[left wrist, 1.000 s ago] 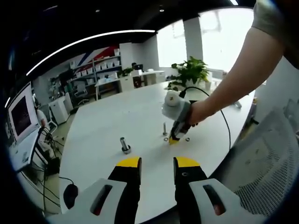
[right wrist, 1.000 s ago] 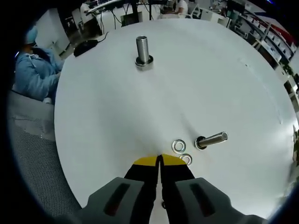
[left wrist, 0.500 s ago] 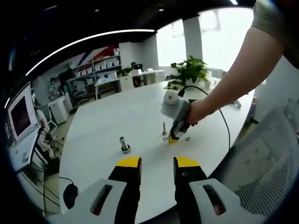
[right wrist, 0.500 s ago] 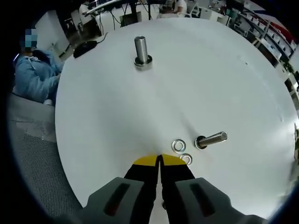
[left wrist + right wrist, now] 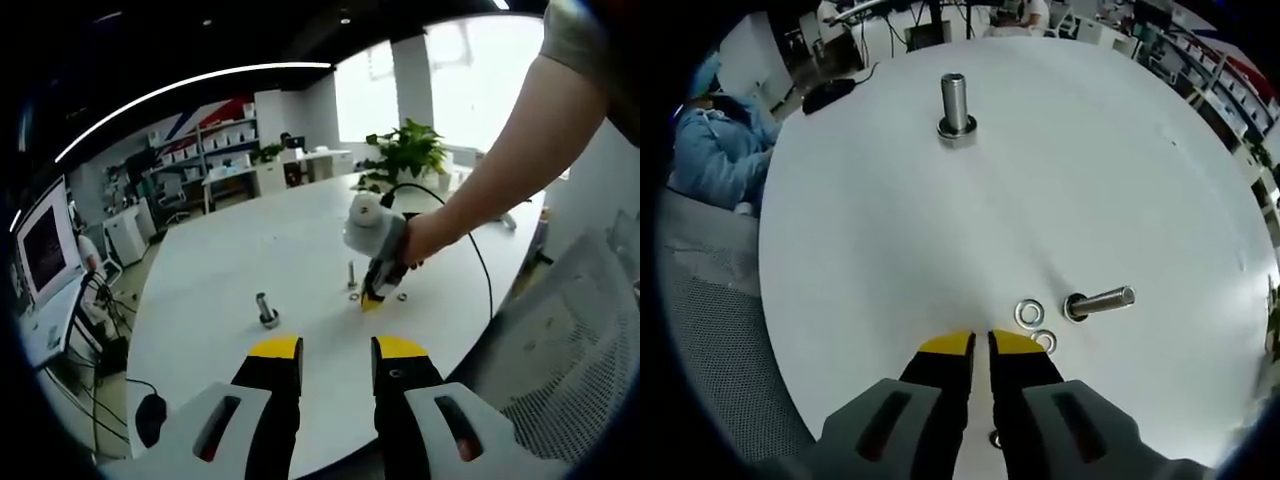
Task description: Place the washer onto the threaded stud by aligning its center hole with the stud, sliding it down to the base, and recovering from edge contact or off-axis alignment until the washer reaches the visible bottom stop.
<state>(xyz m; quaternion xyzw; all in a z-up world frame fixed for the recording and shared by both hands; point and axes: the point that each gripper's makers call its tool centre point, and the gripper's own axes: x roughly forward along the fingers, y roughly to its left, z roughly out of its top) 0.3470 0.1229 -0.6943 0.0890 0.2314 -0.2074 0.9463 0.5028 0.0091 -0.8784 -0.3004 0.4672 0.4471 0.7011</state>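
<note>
Washers: two flat rings on the white table [image 5: 860, 250]; one washer [image 5: 1029, 313] lies just left of the stud base, the second washer [image 5: 1044, 342] nearer, just beside the right gripper tip; neither is on the stud
Threaded stud: slim stud [image 5: 1100, 301] upright on the table, its base close to both washers; shaft bare
Right gripper: right gripper [image 5: 980, 345] low over the table, jaws a narrow slit apart, nothing between them; seen from the left gripper view [image 5: 374, 298] held by a hand [image 5: 425, 240]
Left gripper: left gripper [image 5: 336, 348] held back off the near table edge, jaws spread, nothing held
Surroundings: thicker post [image 5: 956, 105] far across the table; black mouse [image 5: 828, 94] at far edge; mesh chair [image 5: 570, 340] to the right; potted plant [image 5: 405, 152] far
</note>
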